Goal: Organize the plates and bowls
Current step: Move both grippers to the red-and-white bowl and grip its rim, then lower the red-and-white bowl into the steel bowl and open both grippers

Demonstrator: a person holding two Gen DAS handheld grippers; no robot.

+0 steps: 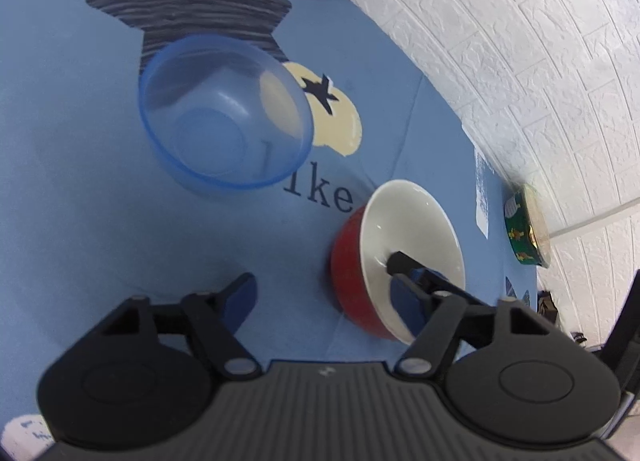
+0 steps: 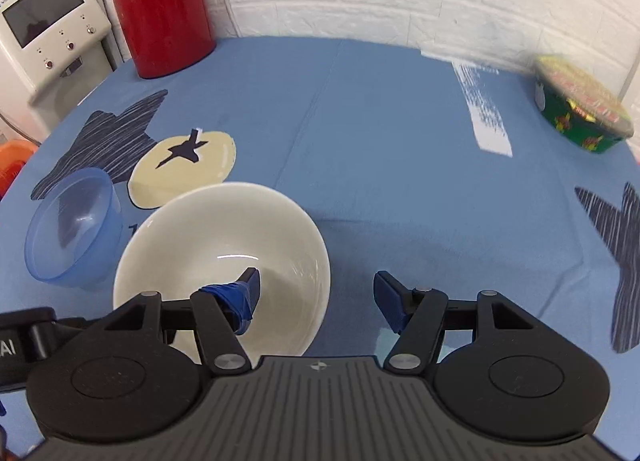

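1. We have our left gripper [image 1: 324, 293] spread wide and gripping nothing, one finger inside the red bowl [image 1: 352, 277].
2. Our right gripper [image 2: 316, 293] is wide open too, its left finger over that bowl's white inside [image 2: 224, 245], holding nothing.
3. The clear blue bowl [image 1: 224, 113] sits upright just beside it on the blue tablecloth [image 2: 380, 121].
4. A red jug [image 2: 160, 5] and a green tub [image 2: 580, 109] stand near the wall.

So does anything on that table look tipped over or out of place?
Yes. The red bowl with the white inside is tilted on its side rather than sitting flat, and the clear blue plastic bowl beside it leans too. Nothing looks spilled or broken.
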